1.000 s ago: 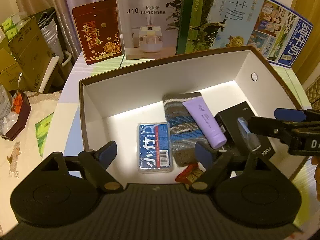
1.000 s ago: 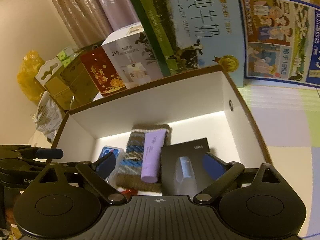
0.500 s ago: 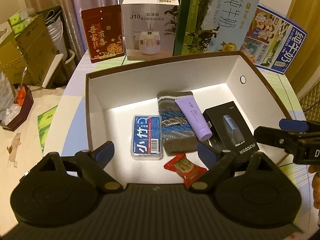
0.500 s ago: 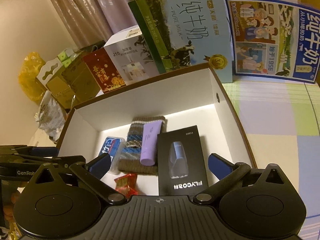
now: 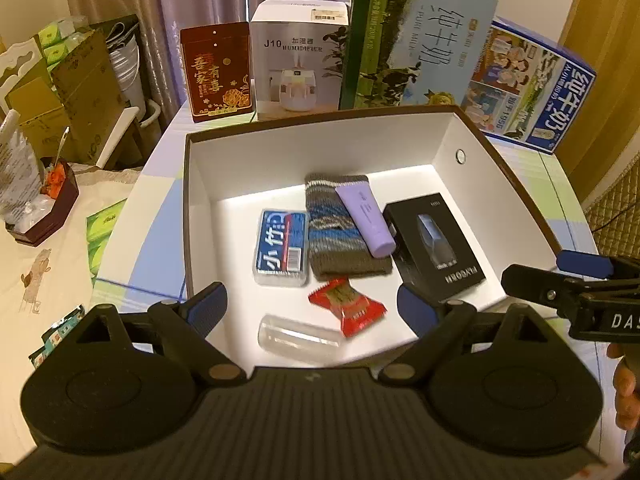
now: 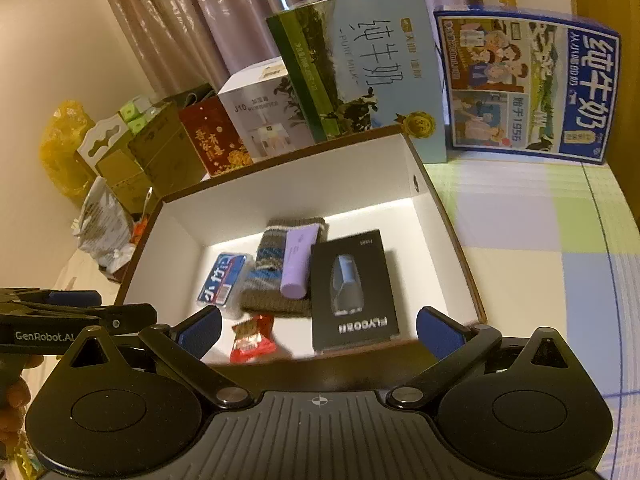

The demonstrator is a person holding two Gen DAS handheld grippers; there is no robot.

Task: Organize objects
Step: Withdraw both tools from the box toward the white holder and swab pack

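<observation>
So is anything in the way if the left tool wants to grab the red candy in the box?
Nothing visible blocks it. The left tool is open above the box's near edge, and the red candy lies bare on the floor between its fingers, apart from the clear tube nearer the tool.
</observation>
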